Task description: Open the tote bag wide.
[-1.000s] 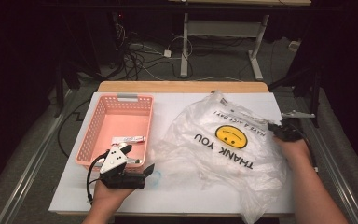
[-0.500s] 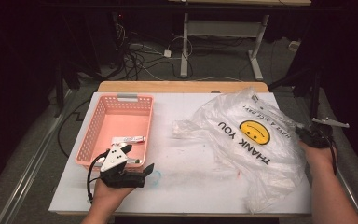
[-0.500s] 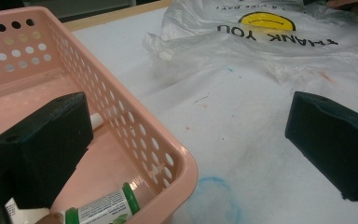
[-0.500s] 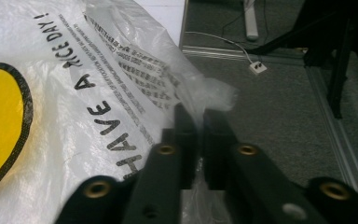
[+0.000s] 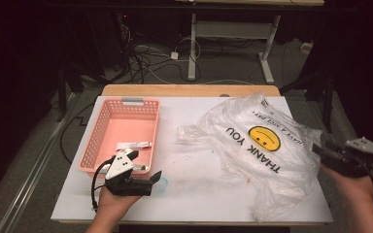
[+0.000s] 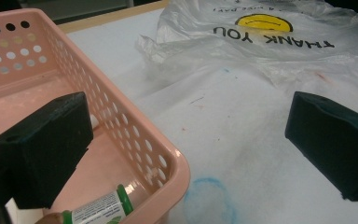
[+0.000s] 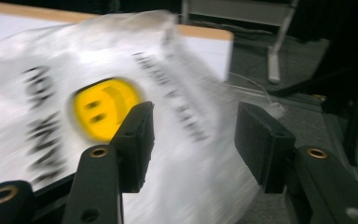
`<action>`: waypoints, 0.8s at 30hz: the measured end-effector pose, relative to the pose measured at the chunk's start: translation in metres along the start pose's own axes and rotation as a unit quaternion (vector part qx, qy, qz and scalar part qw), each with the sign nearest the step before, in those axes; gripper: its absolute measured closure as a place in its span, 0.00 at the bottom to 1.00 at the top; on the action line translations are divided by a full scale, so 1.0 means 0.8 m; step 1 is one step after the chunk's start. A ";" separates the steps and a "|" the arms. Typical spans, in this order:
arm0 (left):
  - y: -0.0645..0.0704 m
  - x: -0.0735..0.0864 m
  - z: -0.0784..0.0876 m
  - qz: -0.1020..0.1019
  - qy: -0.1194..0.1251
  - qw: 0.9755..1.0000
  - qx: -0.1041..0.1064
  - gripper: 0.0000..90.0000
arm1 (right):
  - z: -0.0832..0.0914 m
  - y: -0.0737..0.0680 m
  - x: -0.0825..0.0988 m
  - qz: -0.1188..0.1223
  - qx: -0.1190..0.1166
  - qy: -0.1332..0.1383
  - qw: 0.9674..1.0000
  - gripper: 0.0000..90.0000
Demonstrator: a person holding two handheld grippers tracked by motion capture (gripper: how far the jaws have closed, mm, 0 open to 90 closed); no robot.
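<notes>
A clear plastic bag [image 5: 257, 145] printed with a yellow smiley and "THANK YOU" lies spread over the right half of the white table top [image 5: 199, 194]. My right gripper [image 5: 322, 151] hovers at the bag's right edge, just past the table's side. In the right gripper view my right gripper [image 7: 193, 135] has just been opening; the blurred bag [image 7: 74, 107] shows beyond the gap and the pads do not press it. My left gripper [image 5: 145, 167] rests wide open at the near right corner of a pink basket [image 5: 121, 131]. One jaw is over the basket [image 6: 135, 140], the other over bare table.
A white tube with a green cap [image 6: 102, 207] lies in the basket's near end, and a flat white packet [image 5: 133, 144] lies on its floor. A faint blue ring stain [image 6: 209, 200] marks the table. Dark floor with cables and desk legs lies beyond the far edge.
The right gripper went right and slightly up, dragging the bag toward the table's right side, and its jaws parted. The left hand and the basket stayed put.
</notes>
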State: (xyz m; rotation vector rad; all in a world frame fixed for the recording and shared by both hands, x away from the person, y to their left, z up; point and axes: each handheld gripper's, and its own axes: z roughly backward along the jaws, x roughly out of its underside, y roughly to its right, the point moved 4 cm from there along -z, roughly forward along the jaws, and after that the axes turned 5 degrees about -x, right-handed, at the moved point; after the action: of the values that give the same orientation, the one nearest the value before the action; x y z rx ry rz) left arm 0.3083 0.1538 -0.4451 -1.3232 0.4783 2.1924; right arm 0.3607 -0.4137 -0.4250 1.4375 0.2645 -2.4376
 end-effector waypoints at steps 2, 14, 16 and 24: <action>0.000 0.000 0.000 0.000 -0.001 1.000 0.000 0.00 | 0.016 -0.033 0.016 0.007 -0.023 -0.001 1.000 0.54; 0.001 0.002 0.000 0.003 -0.001 1.000 0.001 0.00 | 0.016 -0.195 0.090 0.055 -0.145 -0.075 0.985 0.39; 0.001 0.001 0.001 0.002 0.001 1.000 0.000 0.00 | 0.000 -0.201 0.103 0.060 -0.149 -0.114 0.981 0.36; -0.001 0.002 0.001 0.002 0.001 1.000 0.002 0.00 | -0.006 -0.194 0.114 0.081 -0.109 -0.132 0.982 0.61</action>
State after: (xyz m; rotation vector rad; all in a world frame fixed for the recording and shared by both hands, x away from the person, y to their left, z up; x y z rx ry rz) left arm 0.3075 0.1551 -0.4463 -1.3241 0.4858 2.1929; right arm 0.2698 -0.2814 -0.5058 0.9933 0.3275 -2.3481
